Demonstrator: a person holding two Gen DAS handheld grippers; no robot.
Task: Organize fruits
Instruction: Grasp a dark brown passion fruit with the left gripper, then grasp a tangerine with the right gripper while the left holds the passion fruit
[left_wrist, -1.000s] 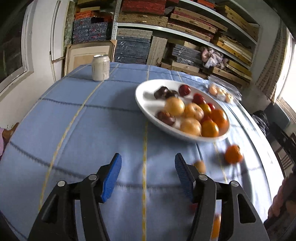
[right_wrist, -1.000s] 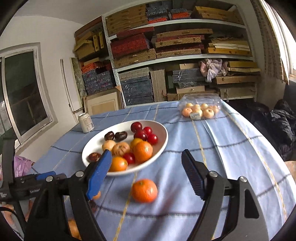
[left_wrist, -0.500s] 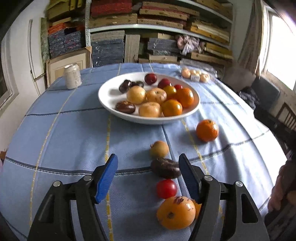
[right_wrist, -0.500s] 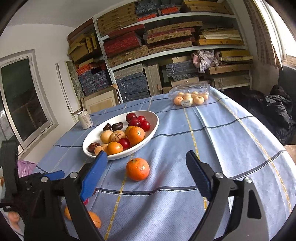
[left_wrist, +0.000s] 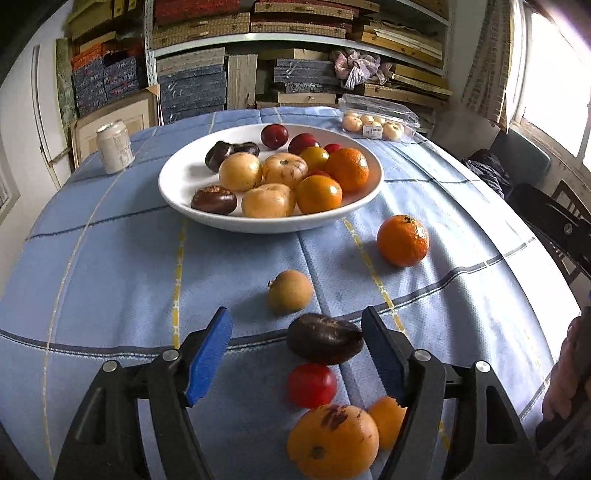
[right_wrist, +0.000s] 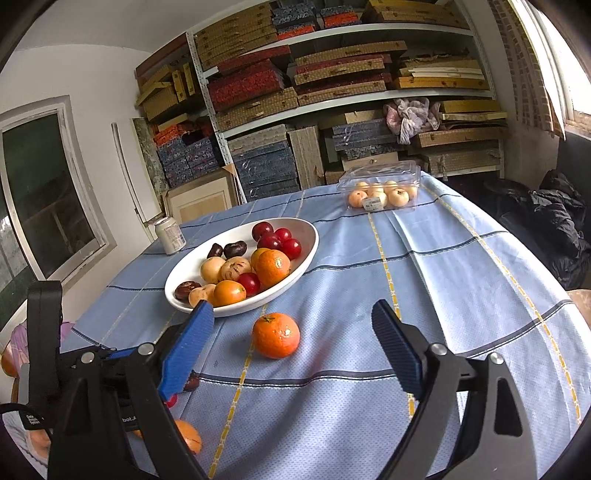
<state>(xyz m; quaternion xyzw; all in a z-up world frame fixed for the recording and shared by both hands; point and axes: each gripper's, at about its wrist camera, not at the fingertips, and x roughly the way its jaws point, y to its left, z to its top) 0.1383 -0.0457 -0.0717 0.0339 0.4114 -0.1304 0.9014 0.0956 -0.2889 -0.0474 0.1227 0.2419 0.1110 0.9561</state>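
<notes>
A white bowl (left_wrist: 177, 192) (right_wrist: 310, 240) holds several fruits. Loose on the blue cloth lie an orange mandarin (left_wrist: 402, 240) (right_wrist: 276, 335), a tan round fruit (left_wrist: 290, 291), a dark brown fruit (left_wrist: 323, 343), a red tomato (left_wrist: 312, 384) and an orange fruit with brown marks (left_wrist: 332, 441). My left gripper (left_wrist: 297, 354) is open and empty; the dark brown fruit lies between its fingers, close to the right one. My right gripper (right_wrist: 291, 345) is open and empty, just short of the mandarin.
A pale drink can (left_wrist: 114, 147) (right_wrist: 170, 235) stands left of the bowl. A clear plastic box of pale fruits (left_wrist: 376, 120) (right_wrist: 380, 192) sits at the table's far right. Shelves of stacked boxes stand behind. A dark chair (left_wrist: 561, 218) is at the right.
My left gripper swung right and drew back and down toward the loose fruits, now framing the dark brown fruit. My right gripper drew back and rose slightly from the mandarin.
</notes>
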